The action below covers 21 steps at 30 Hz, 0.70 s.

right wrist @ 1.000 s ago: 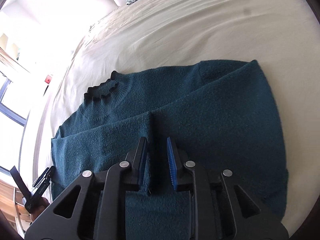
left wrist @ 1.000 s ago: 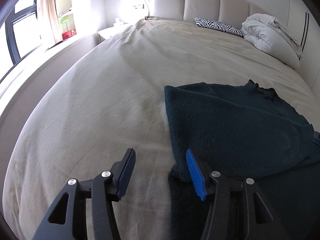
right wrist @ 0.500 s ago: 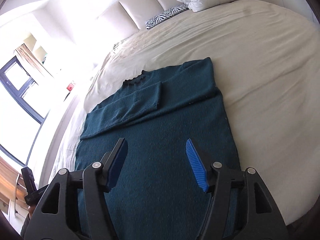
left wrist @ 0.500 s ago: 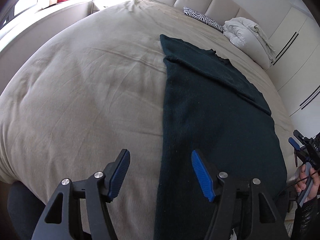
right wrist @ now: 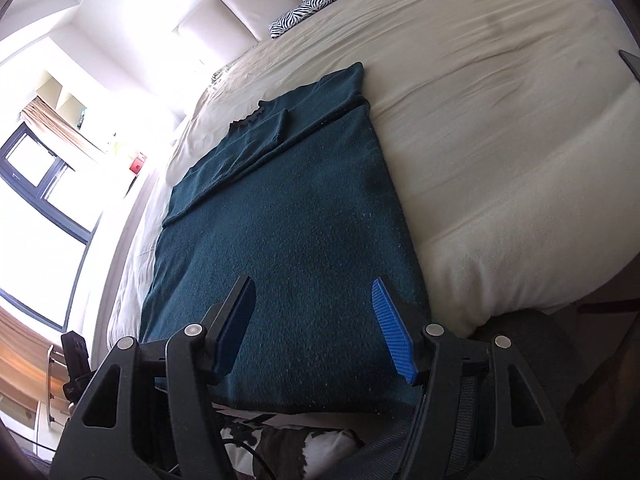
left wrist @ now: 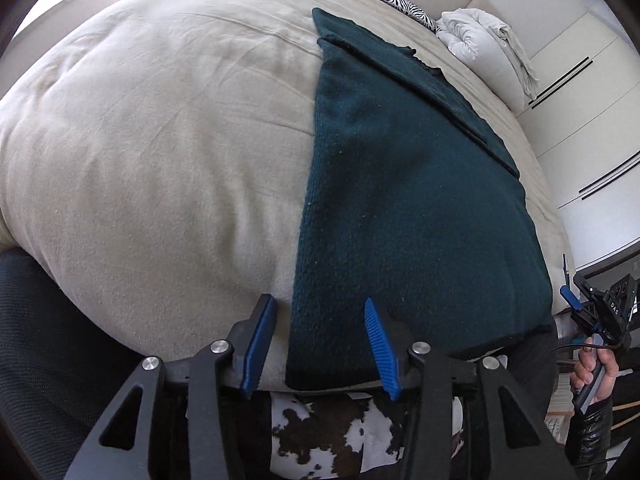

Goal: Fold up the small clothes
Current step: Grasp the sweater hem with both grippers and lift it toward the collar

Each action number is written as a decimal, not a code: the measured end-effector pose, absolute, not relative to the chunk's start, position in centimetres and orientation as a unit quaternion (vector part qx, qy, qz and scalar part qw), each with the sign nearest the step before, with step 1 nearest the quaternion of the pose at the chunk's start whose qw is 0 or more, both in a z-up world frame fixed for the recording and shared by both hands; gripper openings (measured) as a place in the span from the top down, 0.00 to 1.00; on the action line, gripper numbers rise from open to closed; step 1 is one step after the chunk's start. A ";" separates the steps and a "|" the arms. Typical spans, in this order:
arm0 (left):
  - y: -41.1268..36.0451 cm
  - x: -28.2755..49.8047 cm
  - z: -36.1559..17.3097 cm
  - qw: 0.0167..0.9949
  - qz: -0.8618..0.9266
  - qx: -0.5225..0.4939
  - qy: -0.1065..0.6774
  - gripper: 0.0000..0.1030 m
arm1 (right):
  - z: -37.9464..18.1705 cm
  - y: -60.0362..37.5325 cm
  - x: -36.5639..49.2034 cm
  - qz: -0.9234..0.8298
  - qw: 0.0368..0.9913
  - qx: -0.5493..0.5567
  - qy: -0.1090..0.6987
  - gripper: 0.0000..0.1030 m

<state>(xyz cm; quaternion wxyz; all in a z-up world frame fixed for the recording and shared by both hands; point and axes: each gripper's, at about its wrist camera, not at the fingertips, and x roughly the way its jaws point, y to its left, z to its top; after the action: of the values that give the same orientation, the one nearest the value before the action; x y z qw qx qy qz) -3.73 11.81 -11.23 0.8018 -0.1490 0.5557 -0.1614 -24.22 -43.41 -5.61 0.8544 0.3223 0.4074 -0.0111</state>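
- Sweater (right wrist: 288, 240) flat on bed (right wrist: 500, 140), long axis toward headboard (right wrist: 248, 4), collar at headboard end.
- Left gripper (left wrist: 320, 340): jaws just closing, part open, straddling hem corner, no grip.
- Right gripper (right wrist: 316, 320): part open, empty, over hem.

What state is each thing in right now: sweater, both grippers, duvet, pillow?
Teal sweater: flat on the bed, sleeves folded in, hem at the near edge.
Left gripper: open, jaws just been closing, straddling the sweater's hem corner, pads not pressing.
Right gripper: open, above the hem, holding nothing.
White duvet: bundled by the headboard.
Zebra pillow: lying flat.
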 end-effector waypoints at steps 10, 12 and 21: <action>11.6 -3.8 -11.6 0.795 -0.172 -0.146 0.564 0.90 | -8.1 -46.0 -26.3 -0.044 0.808 0.328 0.487 0.42; 11.7 -3.9 -11.7 0.795 -0.172 -0.146 0.563 0.91 | -9.0 -46.4 -26.3 -0.049 0.793 0.332 0.507 0.42; 11.8 -4.0 -11.4 0.796 -0.173 -0.141 0.562 0.93 | -10.5 -45.9 -25.0 -0.026 0.756 0.345 0.555 0.53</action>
<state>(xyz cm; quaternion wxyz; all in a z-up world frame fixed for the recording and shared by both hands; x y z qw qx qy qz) -3.98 11.82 -11.39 0.7962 -0.1406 0.5625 -0.1730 -25.00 -45.94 -10.48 0.7561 0.3454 0.5552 -0.0264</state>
